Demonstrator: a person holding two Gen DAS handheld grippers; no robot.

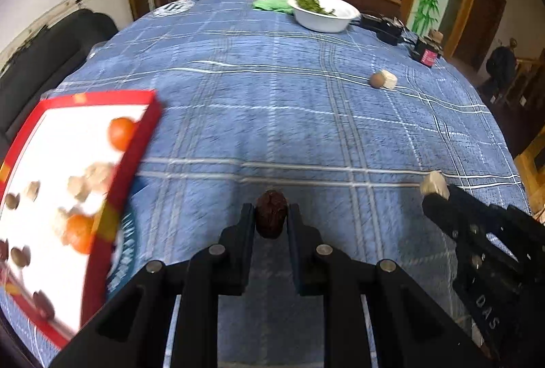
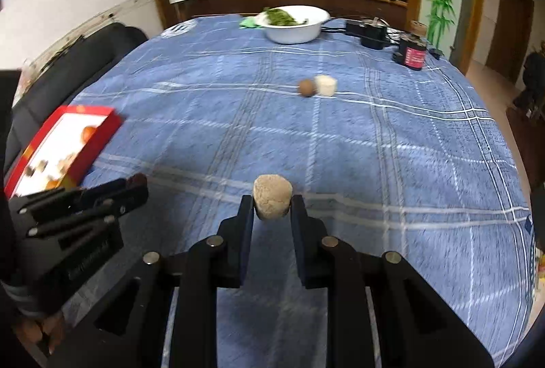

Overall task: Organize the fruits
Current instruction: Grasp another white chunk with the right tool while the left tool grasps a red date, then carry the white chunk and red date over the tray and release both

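Observation:
My left gripper (image 1: 271, 214) is shut on a dark red date (image 1: 271, 213), held above the blue checked cloth. My right gripper (image 2: 272, 202) is shut on a beige cylindrical piece (image 2: 272, 196); it also shows in the left wrist view (image 1: 434, 184). A red-rimmed white tray (image 1: 134, 160) at the left holds two oranges (image 1: 121, 133), dates and beige pieces; it also shows in the right wrist view (image 2: 102, 133). A small brown round fruit (image 2: 306, 87) and a white-beige piece (image 2: 326, 84) lie together mid-table.
A white bowl (image 2: 293, 29) with greens stands at the far edge beside a green cloth (image 1: 270, 5). Black devices (image 2: 369, 30) and a dark jar with a pink label (image 2: 412, 54) sit far right. A black sofa (image 1: 51, 54) is left of the table.

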